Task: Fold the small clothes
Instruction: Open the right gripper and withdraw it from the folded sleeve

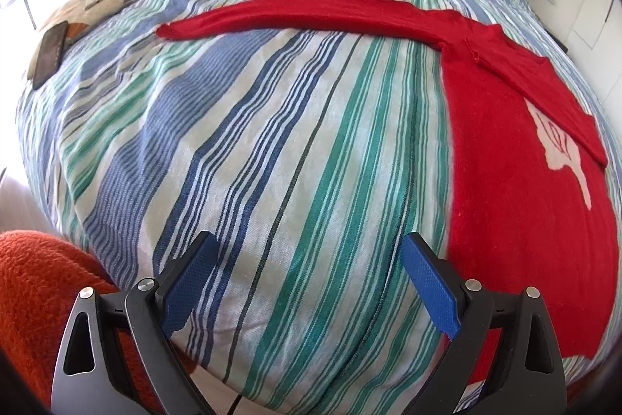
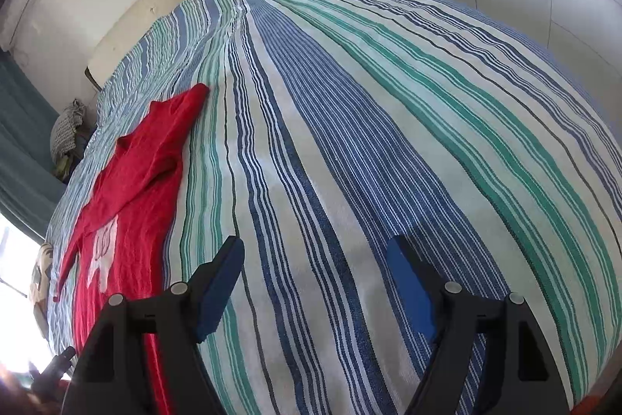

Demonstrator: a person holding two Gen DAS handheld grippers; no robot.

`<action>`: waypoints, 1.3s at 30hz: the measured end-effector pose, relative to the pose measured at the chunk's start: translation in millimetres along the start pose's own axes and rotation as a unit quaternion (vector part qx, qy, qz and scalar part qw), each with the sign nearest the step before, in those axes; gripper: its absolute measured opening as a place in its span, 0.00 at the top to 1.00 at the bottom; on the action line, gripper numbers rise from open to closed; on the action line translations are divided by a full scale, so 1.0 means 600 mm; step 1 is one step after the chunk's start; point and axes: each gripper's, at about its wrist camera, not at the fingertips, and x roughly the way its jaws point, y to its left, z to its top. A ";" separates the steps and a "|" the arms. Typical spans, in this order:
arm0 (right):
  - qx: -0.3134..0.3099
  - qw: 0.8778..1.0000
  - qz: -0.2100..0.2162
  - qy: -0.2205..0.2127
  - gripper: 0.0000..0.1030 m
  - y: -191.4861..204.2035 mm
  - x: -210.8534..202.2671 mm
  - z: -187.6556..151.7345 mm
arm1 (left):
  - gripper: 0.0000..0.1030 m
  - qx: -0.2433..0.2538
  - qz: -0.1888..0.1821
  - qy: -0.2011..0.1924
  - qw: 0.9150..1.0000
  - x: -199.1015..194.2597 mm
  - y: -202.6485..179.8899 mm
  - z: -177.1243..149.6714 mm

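A red long-sleeved top lies flat on a bed covered by a striped bedspread in blue, green and white. In the left wrist view the top fills the 3 o'clock side, with one sleeve stretched out flat toward 11 o'clock; a white print shows on its chest, partly covered by the other sleeve folded across it. The left tongs are released, blue pads spread wide over bare bedspread, the right-hand pad just beside the top's edge and holding nothing. In the right wrist view the top lies at 9 o'clock. The right tongs are likewise released and empty above the stripes, beside the garment. A patterned cushion rests on the bed at 10 o'clock in the left view, and an orange fleece fabric shows at 8 o'clock.
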 end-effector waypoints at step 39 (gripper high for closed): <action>-0.012 0.997 0.034 -0.063 0.03 0.070 -0.097 -0.062 | 0.00 0.012 -0.022 0.035 0.999 0.023 0.001 -0.010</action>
